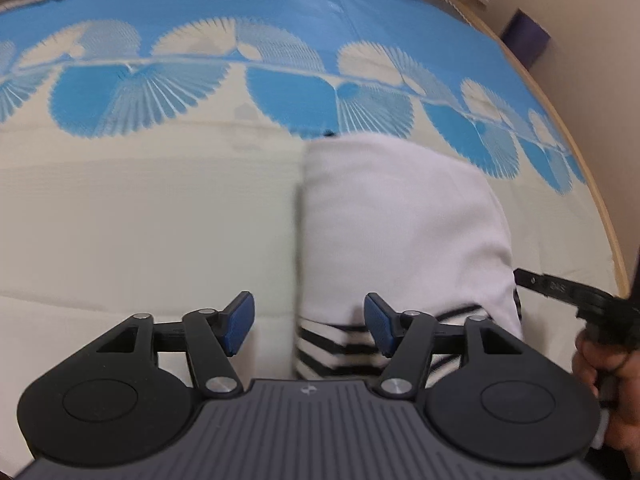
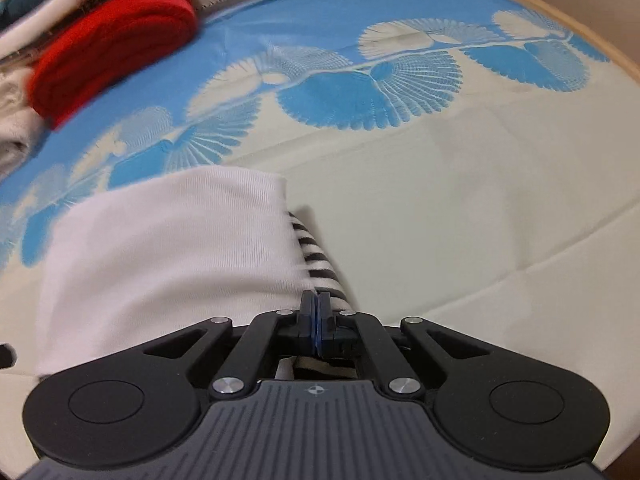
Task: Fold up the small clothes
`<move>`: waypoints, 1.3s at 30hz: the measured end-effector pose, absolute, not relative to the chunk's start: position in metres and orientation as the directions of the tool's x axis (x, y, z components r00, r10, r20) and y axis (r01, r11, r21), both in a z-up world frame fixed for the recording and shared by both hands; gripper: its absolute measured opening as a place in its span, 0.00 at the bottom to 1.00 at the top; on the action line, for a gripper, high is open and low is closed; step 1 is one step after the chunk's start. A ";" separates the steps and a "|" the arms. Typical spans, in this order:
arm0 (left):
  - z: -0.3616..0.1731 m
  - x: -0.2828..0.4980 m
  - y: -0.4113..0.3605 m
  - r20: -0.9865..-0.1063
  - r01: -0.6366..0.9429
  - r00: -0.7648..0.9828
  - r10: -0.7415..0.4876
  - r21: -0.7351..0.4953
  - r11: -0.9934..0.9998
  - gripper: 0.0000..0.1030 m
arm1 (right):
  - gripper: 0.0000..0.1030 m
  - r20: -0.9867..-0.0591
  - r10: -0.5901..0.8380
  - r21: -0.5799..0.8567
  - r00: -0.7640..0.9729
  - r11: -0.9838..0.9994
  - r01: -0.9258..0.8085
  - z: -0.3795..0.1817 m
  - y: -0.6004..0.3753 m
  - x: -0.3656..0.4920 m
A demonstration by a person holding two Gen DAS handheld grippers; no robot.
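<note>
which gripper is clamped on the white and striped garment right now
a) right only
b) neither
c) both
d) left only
a: the right gripper has its pads pinched together on the striped edge of the white garment, while the left gripper is spread open, holding nothing.

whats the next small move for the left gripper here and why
Probably close the left gripper on the near striped edge of the white garment. Its jaws stand open over that edge with nothing held, while the right gripper is shut on the striped edge at the other side. Both corners held would let the next fold be carried evenly.
</note>
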State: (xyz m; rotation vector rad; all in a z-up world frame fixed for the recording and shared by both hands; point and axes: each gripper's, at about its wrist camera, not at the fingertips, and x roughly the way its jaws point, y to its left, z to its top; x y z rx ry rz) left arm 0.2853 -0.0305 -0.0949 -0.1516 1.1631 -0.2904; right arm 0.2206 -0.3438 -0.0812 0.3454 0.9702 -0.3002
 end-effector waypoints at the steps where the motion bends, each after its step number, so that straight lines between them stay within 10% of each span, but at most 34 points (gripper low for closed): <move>1: -0.097 0.286 -0.032 -0.882 0.149 0.355 -0.309 -0.274 0.950 0.72 | 0.03 -0.852 -0.135 0.106 0.507 0.902 0.418 -0.084 -0.344 0.222; 6: -0.107 0.293 -0.025 -0.870 0.086 0.375 -0.321 -0.313 0.946 0.82 | 0.50 -0.798 -0.016 0.377 0.603 0.767 0.519 -0.081 -0.372 0.207; 12: -0.140 0.309 -0.010 -0.848 -0.009 0.348 -0.399 -0.429 0.903 0.87 | 0.76 -0.775 0.122 0.437 0.620 0.813 0.385 -0.084 -0.353 0.215; 23: -0.182 0.334 -0.022 -0.787 0.011 0.268 -0.555 -0.574 0.819 0.90 | 0.75 -0.870 0.159 0.368 0.466 0.839 0.401 -0.126 -0.339 0.238; 26: -0.190 0.341 -0.029 -0.773 0.009 0.243 -0.587 -0.603 0.798 0.90 | 0.45 -0.851 0.202 0.418 0.484 0.819 0.393 -0.130 -0.340 0.242; 29: -0.192 0.345 -0.039 -0.770 0.033 0.236 -0.593 -0.604 0.796 0.79 | 0.25 -0.838 0.207 0.429 0.505 0.822 0.375 -0.128 -0.335 0.244; 33: -0.176 0.347 -0.042 -0.756 0.090 0.293 -0.586 -0.588 0.804 0.42 | 0.19 -0.826 0.187 0.432 0.531 0.816 0.384 -0.123 -0.333 0.246; 39: -0.129 0.339 -0.035 -0.712 0.228 0.508 -0.485 -0.431 0.873 0.40 | 0.16 -0.699 0.206 0.532 0.685 0.790 0.305 -0.095 -0.328 0.248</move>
